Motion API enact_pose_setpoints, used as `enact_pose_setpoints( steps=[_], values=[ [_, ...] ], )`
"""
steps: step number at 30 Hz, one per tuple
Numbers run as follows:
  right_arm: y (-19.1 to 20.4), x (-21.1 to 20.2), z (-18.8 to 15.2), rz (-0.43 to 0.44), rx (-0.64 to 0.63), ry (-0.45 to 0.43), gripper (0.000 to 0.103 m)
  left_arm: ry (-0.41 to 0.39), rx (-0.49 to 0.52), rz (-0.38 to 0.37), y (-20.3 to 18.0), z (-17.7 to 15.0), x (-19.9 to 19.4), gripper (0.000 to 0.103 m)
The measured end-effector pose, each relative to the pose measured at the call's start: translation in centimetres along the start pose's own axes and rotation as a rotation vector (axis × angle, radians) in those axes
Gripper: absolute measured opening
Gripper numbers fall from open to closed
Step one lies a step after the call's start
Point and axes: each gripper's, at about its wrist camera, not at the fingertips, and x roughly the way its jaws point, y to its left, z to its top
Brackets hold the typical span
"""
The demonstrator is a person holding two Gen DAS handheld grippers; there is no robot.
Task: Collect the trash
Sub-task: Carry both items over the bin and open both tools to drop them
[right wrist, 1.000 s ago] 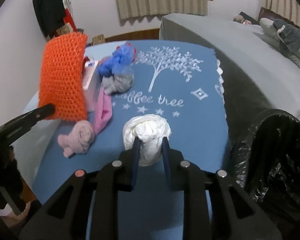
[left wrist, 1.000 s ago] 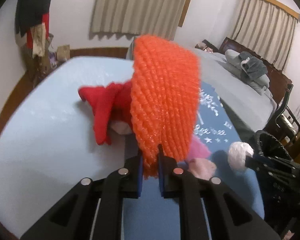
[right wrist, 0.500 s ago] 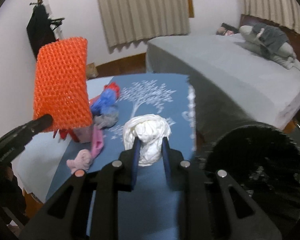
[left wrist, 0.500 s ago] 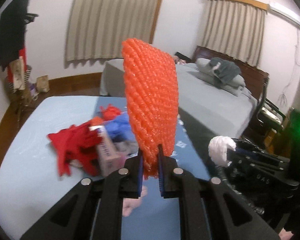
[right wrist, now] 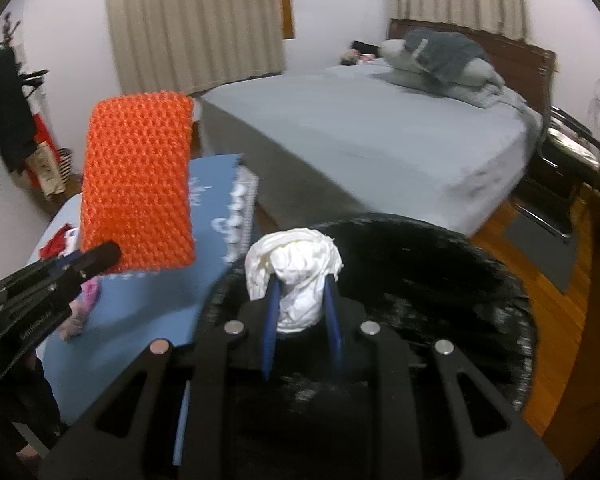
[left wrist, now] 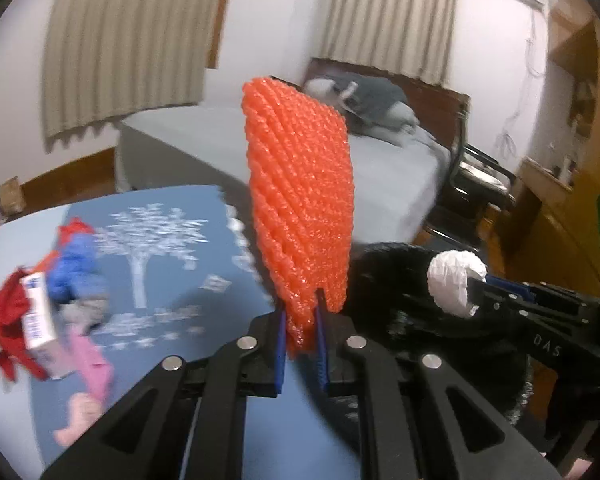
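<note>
Left gripper point(left wrist: 302, 340) pinches the orange foam net point(left wrist: 300, 200) by its bottom edge, light & springy w/ little to crush, while right gripper point(right wrist: 300, 312) clamps the soft white paper wad point(right wrist: 294, 268) over the black-lined bin point(right wrist: 440, 280).

I've swung both grippers off the blue cloth point(left wrist: 160, 240); the white wad point(right wrist: 294, 268) now hangs over the black bin point(right wrist: 440, 264), orange netting point(left wrist: 300, 208) alongside.

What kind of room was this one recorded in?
Most likely a bedroom in a home: a made bed with pillows against a wooden headboard, and curtained windows behind it.
</note>
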Motion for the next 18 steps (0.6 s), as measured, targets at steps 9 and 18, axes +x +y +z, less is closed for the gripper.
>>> enact_pose_setpoints(
  steps=[9, 18],
  values=[
    [-5.9, -0.1, -1.4, -0.133, 0.08, 0.021, 0.034, 0.091, 0.064, -0.152, -6.6, -0.9, 4.2, 0.025],
    [-5.2, -0.1, -1.3, -0.148, 0.074, -0.035, 0.086, 0.043, 0.024, -0.036, -3.6, -1.5, 1.7, 0.068]
  ],
)
